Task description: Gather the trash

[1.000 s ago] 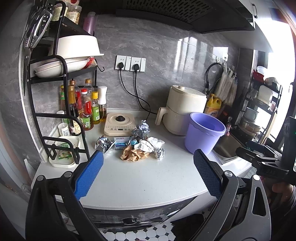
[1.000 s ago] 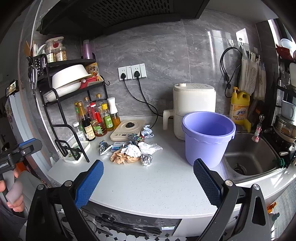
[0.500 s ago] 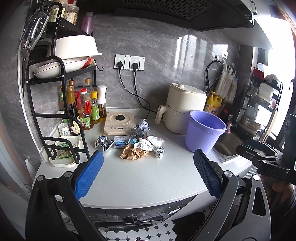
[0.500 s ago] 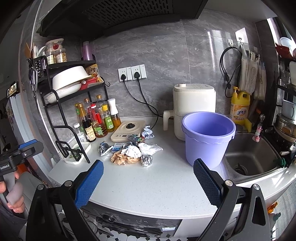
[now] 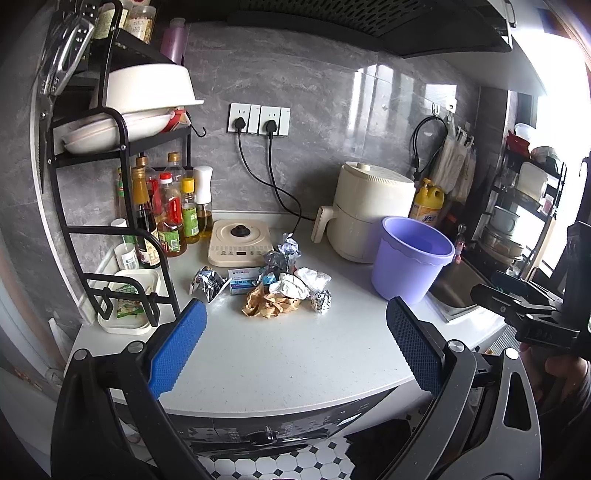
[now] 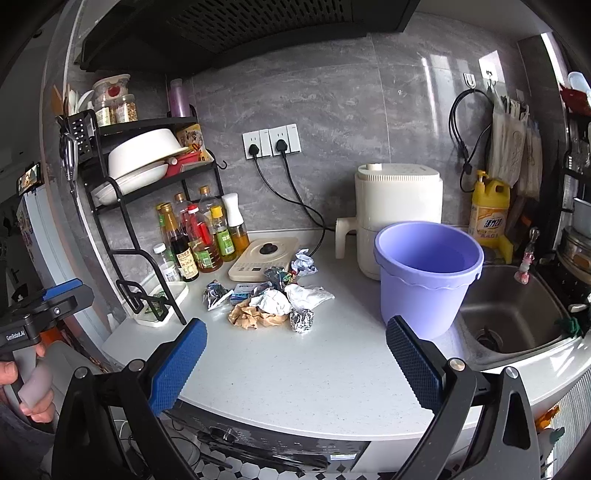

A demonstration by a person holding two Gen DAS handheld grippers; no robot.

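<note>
Trash pile (image 6: pixel 275 301) mid-desk (image 6: pixel 295 373), bucket (image 6: pixel 424 277) right of it, sink (image 6: pixel 517 317) further right, rack (image 6: pixel 122 221) left, cooker (image 6: pixel 264 254) behind.

One purple bucket (image 6: pixel 426 277), one foil ball (image 6: pixel 301 320), two plugged wall sockets (image 6: pixel 270 141), one sink (image 6: pixel 513 314).

A home kitchen, plainly. Overhead, along the top of the frame, a dark range hood (image 6: pixel 236 33) against a grey stone-look backsplash with twin wall sockets (image 6: pixel 271 141) and plugged-in cords. At left, a black wire rack (image 6: pixel 122 221) stacked with bowls and plates, spice jars on top, oil and sauce bottles (image 6: pixel 195 240) below. At centre, a white table (image 6: pixel 295 369) carrying a cream induction hob (image 6: pixel 264 258) and a cream air fryer (image 6: pixel 397 210). At right, a steel sink (image 6: pixel 517 314) with a yellow dish-soap bottle (image 6: pixel 489 214) behind it. At the bottom edge, a built-in appliance front under the table and black-and-white hexagon floor tiles (image 5: pixel 295 461).
</note>
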